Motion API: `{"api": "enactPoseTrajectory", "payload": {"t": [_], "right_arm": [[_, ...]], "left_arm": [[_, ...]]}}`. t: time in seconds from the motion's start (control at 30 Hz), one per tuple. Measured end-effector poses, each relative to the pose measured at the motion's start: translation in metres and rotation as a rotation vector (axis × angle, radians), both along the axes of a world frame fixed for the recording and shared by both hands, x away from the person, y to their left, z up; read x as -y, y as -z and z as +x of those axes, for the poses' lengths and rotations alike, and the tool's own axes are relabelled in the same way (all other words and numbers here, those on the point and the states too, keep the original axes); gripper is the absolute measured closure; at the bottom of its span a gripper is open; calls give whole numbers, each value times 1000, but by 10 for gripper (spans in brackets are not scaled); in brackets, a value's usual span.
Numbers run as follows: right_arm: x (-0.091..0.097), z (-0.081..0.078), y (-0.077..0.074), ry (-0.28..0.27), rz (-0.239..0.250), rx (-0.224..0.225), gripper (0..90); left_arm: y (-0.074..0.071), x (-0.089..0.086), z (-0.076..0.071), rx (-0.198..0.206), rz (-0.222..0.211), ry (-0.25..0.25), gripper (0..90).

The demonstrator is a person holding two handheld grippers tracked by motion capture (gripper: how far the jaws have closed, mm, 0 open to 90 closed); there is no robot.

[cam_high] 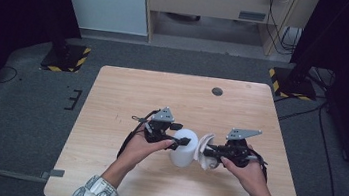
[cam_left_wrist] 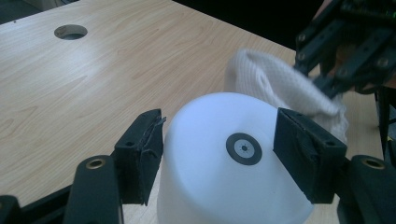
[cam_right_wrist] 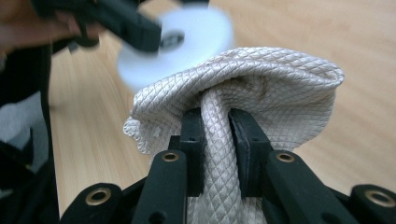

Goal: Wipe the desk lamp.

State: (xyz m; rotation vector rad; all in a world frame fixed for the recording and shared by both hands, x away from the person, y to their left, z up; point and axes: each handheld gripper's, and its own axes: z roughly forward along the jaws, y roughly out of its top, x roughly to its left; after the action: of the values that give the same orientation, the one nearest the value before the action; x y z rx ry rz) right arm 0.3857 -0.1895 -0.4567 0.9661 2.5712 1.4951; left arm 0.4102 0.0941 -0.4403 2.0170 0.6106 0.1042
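Observation:
A white cup (cam_high: 184, 153) stands upside down on the wooden table (cam_high: 172, 98), slightly right of centre toward the front. My left gripper (cam_high: 180, 142) reaches it from the left, and its jaws press on both sides of the cup (cam_left_wrist: 210, 186), whose upturned bottom bears a small dark round mark. Just right of the cup, my right gripper (cam_high: 207, 152) is shut on a bunched white quilted cloth (cam_high: 205, 144). In the right gripper view the cloth (cam_right_wrist: 261, 79) is pinched between the two pads (cam_right_wrist: 192, 135) and billows out above them. The cloth (cam_left_wrist: 275, 79) hangs right beside the cup; whether they touch I cannot tell.
A round cable hole (cam_high: 217, 91) sits near the table's far edge. Dark carpet surrounds the table, with yellow-and-black marked stand bases (cam_high: 66, 58) at the far left and far right. Cables (cam_high: 311, 112) trail over the floor on the right.

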Motion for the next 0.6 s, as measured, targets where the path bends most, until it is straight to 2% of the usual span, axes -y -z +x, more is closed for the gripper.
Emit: {"api": "enactPoseTrajectory", "payload": {"t": [0.1, 0.17, 0.3, 0.37, 0.47, 0.6], "right_arm": [[0, 2, -6, 17, 22, 21, 761], [-3, 3, -4, 10, 10, 18, 761], [-12, 4, 10, 0, -58, -4, 760], [-17, 5, 19, -6, -110, -21, 761], [-23, 5, 27, -11, -161, -37, 760], [-22, 5, 28, -9, -168, -32, 759]], "left_arm": [[0, 0, -1, -3, -3, 2, 329], [1, -1, -2, -8, -6, -1, 329], [3, -5, -4, -16, -20, -5, 331], [2, -5, -5, -14, -17, -3, 330], [2, -5, -5, -8, -10, 0, 332], [1, -5, -7, 14, -1, 2, 318]]}}
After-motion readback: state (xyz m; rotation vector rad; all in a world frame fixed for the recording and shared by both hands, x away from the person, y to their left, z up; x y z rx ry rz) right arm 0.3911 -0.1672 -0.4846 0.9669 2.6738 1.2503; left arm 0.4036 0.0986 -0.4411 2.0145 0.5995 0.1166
